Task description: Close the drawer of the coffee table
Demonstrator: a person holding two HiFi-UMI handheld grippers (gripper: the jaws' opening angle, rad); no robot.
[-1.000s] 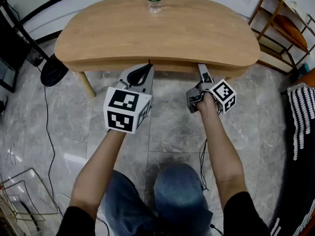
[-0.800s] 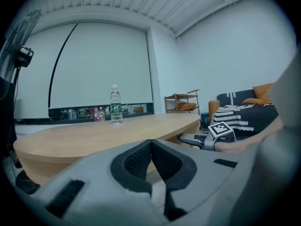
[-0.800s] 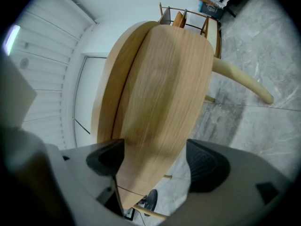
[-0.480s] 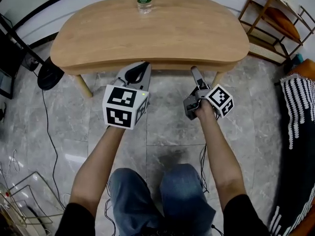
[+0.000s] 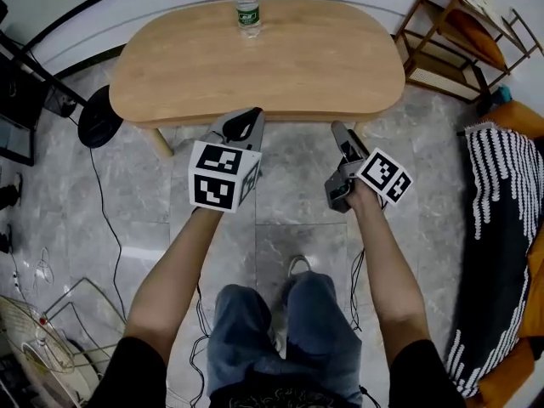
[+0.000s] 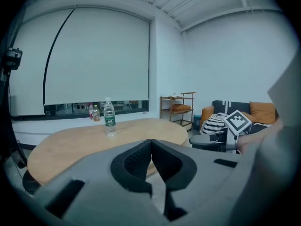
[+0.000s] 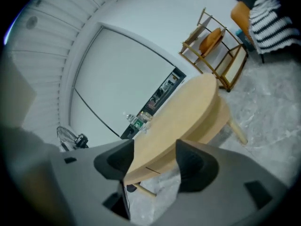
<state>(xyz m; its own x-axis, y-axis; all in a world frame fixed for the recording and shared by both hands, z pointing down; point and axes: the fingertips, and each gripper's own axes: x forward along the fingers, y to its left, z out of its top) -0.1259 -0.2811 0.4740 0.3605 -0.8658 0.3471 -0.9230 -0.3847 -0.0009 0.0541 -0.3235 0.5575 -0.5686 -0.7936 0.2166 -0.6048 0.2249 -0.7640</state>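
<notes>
Head view, nearest first: legs in blue jeans (image 5: 285, 330) at the bottom edge, two bare forearms reaching out over the grey marble floor (image 5: 293, 172). Left gripper (image 5: 246, 119) held just short of the table's near edge, marker cube up, tongs narrow. In the left gripper view (image 6: 151, 142), dark pads pressed tip to tip with nothing between them. Right gripper (image 5: 340, 130) to its right, also near that edge and clear of it. In the right gripper view (image 7: 155, 149), tongs about half apart, just been closing, holding nothing, only the table's edge seen through the gap. Beyond both, the coffee table (image 5: 255, 58), pale wood and bean-shaped. Drawer (image 5: 297, 119) pushed in, front flush with the near edge between the two grippers. At the far edge of the top, left of centre, a water bottle (image 5: 247, 8) standing upright. Farther right, a wooden shelf rack (image 5: 450, 32) on the floor, and a black-and-white striped cloth (image 5: 501, 228) along the right side.
</notes>
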